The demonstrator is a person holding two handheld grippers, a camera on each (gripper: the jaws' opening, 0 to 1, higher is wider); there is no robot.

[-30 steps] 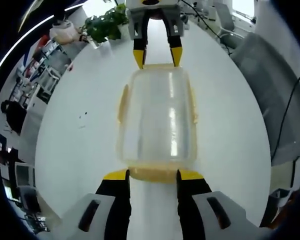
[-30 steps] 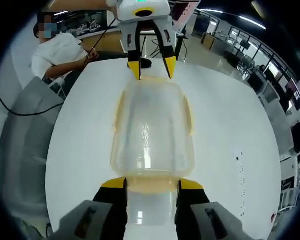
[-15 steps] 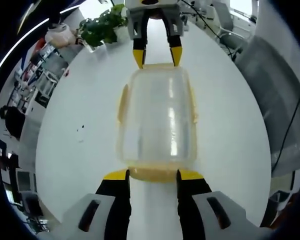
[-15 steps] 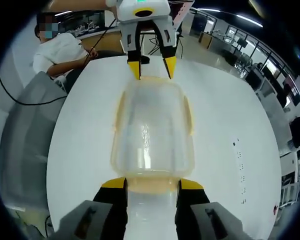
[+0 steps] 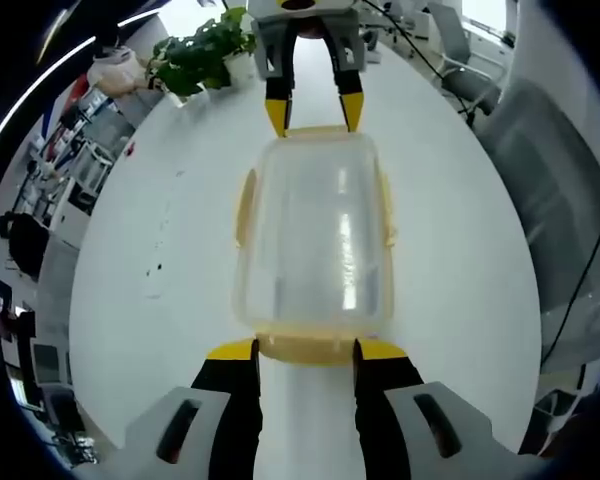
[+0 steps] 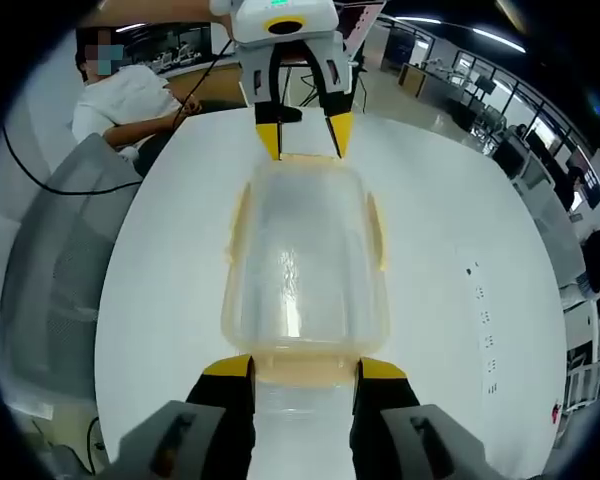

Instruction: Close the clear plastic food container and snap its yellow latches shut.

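On the white worktop (image 5: 130,250), the clear plastic food container (image 5: 315,235) lay lengthwise between the two claws, its lid already down on the box. The left claw (image 5: 305,349) stood at the container's near end in its own view, jaws spread as wide as the yellow end latch (image 5: 305,347) between their tips, apparently touching it. The right claw (image 6: 304,368) stood likewise at the opposite end, jaws equally spread about that end's latch (image 6: 302,368). The side latches (image 5: 244,208) seemed to flare outward, so by my judgement closing was done and snapping remained; whether the end latches had clicked home could not be told.
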